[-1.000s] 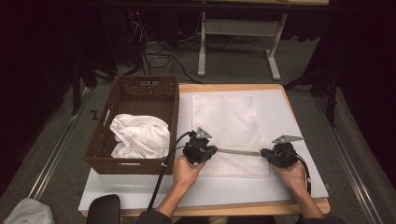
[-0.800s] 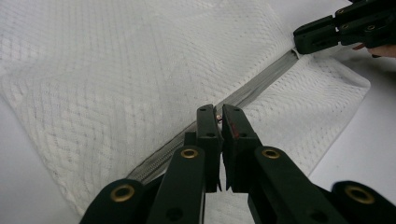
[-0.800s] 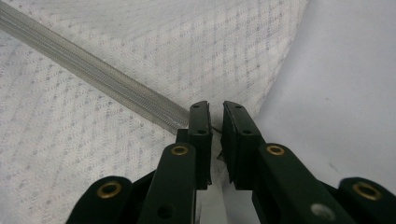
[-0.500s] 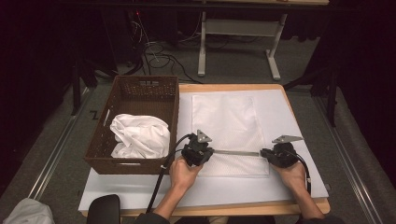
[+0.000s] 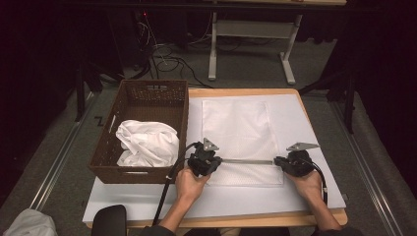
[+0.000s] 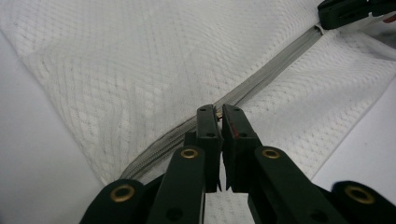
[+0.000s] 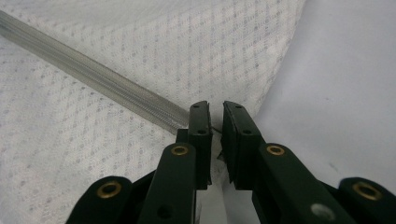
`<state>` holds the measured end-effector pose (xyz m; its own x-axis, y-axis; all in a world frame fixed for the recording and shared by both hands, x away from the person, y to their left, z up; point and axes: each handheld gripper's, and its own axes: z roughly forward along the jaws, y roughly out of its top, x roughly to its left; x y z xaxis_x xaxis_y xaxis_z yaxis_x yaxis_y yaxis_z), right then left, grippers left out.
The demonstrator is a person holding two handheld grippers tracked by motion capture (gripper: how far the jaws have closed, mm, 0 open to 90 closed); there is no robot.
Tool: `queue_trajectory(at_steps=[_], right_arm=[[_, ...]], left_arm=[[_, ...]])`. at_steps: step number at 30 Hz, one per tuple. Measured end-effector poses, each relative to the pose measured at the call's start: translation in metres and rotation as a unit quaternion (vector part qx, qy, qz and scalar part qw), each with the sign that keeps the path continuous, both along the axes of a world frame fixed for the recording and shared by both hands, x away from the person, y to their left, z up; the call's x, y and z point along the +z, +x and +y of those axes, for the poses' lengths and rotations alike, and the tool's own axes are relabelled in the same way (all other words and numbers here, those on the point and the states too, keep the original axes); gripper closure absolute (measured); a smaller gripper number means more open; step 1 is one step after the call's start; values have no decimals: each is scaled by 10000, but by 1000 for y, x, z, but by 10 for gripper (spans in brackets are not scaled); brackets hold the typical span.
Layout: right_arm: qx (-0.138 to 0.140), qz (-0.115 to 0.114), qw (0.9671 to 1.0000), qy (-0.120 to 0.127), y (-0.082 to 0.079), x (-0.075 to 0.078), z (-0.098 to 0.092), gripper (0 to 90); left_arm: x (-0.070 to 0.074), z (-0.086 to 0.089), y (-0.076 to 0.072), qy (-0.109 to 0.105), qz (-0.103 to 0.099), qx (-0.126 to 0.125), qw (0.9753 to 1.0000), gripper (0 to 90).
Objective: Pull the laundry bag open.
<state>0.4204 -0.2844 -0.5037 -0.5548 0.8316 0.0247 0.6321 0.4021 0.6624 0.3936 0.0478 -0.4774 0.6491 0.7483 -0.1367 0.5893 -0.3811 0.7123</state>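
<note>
A white mesh bag [image 5: 236, 128] lies flat on the white mat, with a grey zipper [image 5: 246, 161] running across its near part. My left gripper [image 5: 219, 161] is at the zipper's left end, jaws shut on the small zipper pull [image 6: 217, 115]. My right gripper [image 5: 277, 161] is at the zipper's right end, jaws shut on the bag's edge where the zipper [image 7: 93, 74] stops. The left gripper view shows my right gripper [image 6: 355, 11] at the far end of the zipper [image 6: 275, 70]. Both grippers point toward each other along the zipper line.
A brown wicker basket [image 5: 147, 93] stands on the table's left side and holds crumpled white cloth [image 5: 147, 142]. The white mat [image 5: 305, 128] covers the wooden table. A black object [image 5: 109, 219] sits at the near left edge. More white cloth [image 5: 27, 223] lies on the floor.
My left gripper has shifted slightly to the left along the zipper line. The right gripper has stayed in place.
</note>
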Motion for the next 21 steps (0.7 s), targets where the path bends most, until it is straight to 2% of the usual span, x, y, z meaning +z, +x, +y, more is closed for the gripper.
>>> queue_trajectory(at_steps=[6, 17, 21], right_arm=[[1, 22, 10000, 9, 0, 0, 0, 825], [2, 23, 10000, 14, 0, 0, 0, 826], [-1, 20, 10000, 4, 0, 0, 0, 826]], left_arm=[[-1, 3, -1, 151, -34, 48, 9999, 858], [-4, 10, -6, 187, -17, 184, 9997, 858], [-6, 8, -10, 275, -49, 241, 9993, 858]])
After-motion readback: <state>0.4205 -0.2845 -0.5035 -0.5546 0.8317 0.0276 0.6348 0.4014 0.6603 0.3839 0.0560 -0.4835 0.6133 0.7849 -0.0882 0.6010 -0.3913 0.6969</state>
